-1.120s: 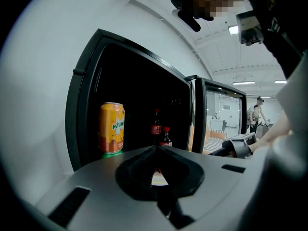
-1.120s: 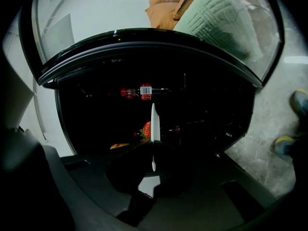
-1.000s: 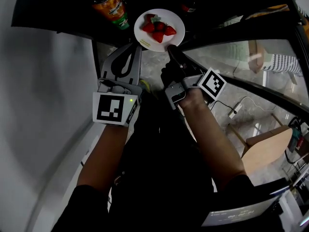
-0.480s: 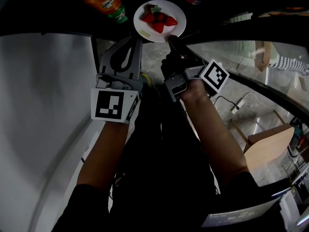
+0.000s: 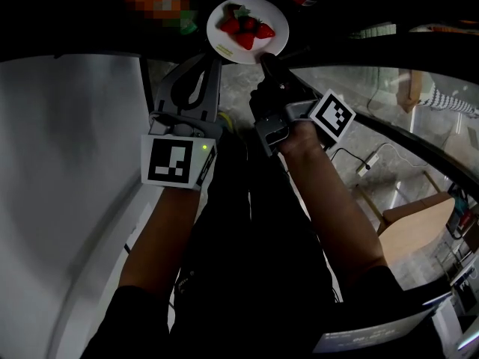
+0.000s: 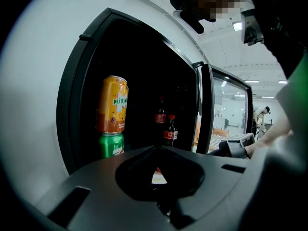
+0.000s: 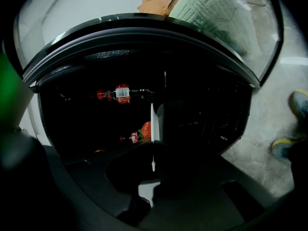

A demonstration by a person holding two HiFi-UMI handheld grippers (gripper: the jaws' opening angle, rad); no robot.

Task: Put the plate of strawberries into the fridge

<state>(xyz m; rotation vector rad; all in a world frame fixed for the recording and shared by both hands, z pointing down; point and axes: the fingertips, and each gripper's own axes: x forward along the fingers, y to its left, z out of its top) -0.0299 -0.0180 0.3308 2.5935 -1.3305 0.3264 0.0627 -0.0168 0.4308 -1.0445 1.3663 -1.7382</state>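
Observation:
A white plate (image 5: 263, 15) carrying strawberries (image 5: 245, 33) hangs at the mouth of the dark open fridge (image 6: 77, 95), at the top of the head view. My left gripper (image 5: 215, 60) is shut on the plate's near-left rim. My right gripper (image 5: 265, 60) is shut on its near-right rim. In the right gripper view the plate (image 7: 154, 121) shows edge-on between the jaws, with a strawberry (image 7: 146, 129) beside it. In the left gripper view only a sliver of the plate (image 6: 159, 178) shows behind the closed left gripper (image 6: 159, 150).
Inside the fridge an orange can (image 6: 113, 105) stands on a green can (image 6: 111, 145) at the left, with cola bottles (image 6: 169, 130) further back. The glass door (image 5: 374, 103) stands open at the right. The fridge's white side wall (image 5: 67, 163) is on the left.
Both grippers have carried the plate a little forward, toward the fridge opening, over the last second. Since half a second ago almost nothing has moved.

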